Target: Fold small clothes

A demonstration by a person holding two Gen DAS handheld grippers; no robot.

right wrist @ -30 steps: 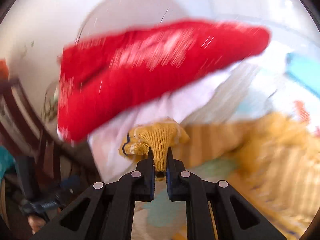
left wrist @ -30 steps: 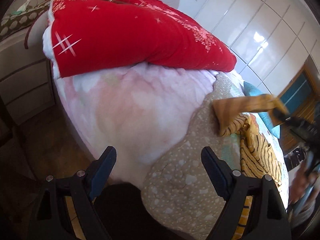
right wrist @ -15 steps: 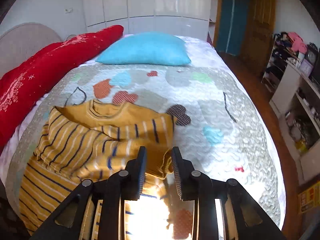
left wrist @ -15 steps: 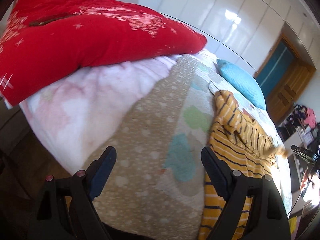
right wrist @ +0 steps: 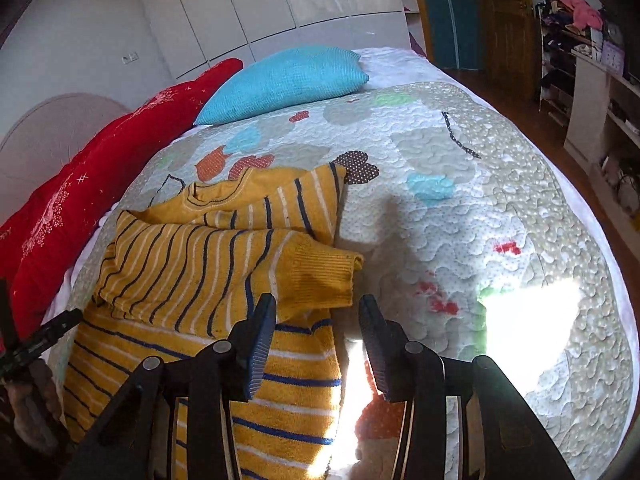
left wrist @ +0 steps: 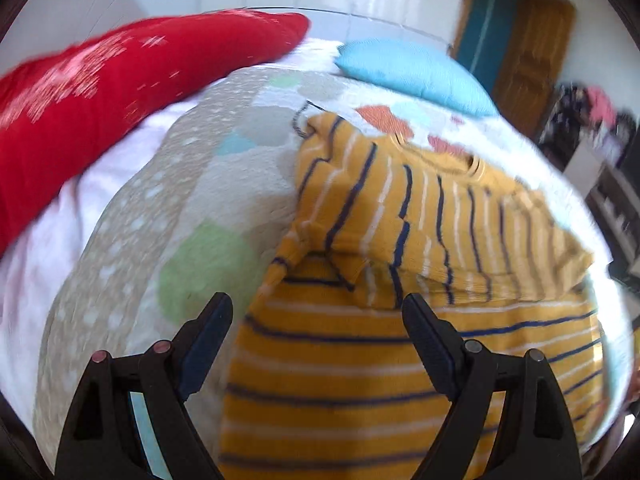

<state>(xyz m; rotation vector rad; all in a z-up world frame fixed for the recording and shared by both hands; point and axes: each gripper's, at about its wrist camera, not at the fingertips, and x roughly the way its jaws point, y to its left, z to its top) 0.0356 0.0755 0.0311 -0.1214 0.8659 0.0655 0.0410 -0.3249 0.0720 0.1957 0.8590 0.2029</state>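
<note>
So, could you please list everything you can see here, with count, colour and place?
sweater: one, yellow with navy and white stripes, on the quilt, sleeve folded across the body
quilt: one, pale with coloured patches, covering the bed
blue pillow: one, turquoise, at the far end of the bed
red pillow: one, red with white print, along the bed's left side
wardrobe: white, glossy, behind the bed
shelves: white, cluttered, at right
left gripper: black, jaws open above the sweater
right gripper: black, jaws open at the cuff
</note>
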